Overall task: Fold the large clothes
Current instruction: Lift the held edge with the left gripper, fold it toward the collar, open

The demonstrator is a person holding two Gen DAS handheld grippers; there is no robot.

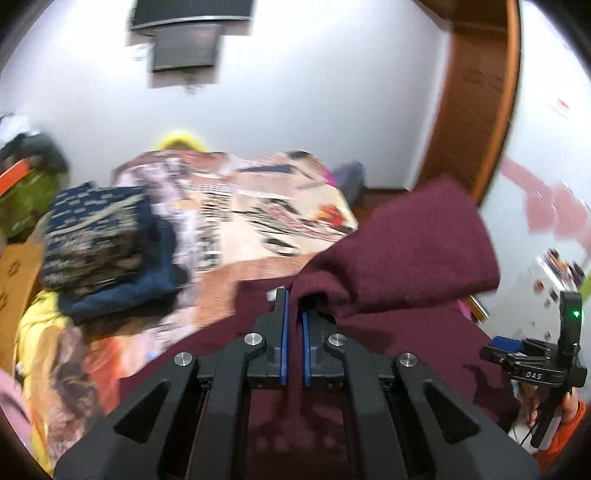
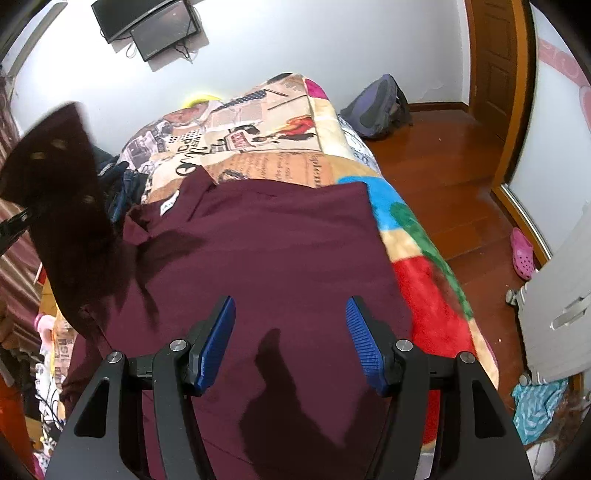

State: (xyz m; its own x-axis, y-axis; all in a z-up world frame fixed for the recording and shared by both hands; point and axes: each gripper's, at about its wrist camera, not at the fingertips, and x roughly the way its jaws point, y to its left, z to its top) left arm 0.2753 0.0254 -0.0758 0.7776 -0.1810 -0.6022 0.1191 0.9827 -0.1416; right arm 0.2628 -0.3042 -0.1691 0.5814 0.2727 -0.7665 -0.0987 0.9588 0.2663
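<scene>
Left wrist view is blurred: left claw [image 1: 293, 314] pinches a lifted shirt [image 1: 406, 251] fold; right claw [image 2: 290, 343] gapes empty above it.

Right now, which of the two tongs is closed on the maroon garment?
The left tongs: they pinch a raised fold of the maroon garment. The right tongs stand open above it, holding nothing.

Home bedroom, bed [image 2: 424, 280], wall TV [image 2: 147, 22], backpack [image 2: 376, 107]

"DAS" on right gripper [image 1: 533, 374]; blanket [image 2: 258, 158] print unclear.
</scene>
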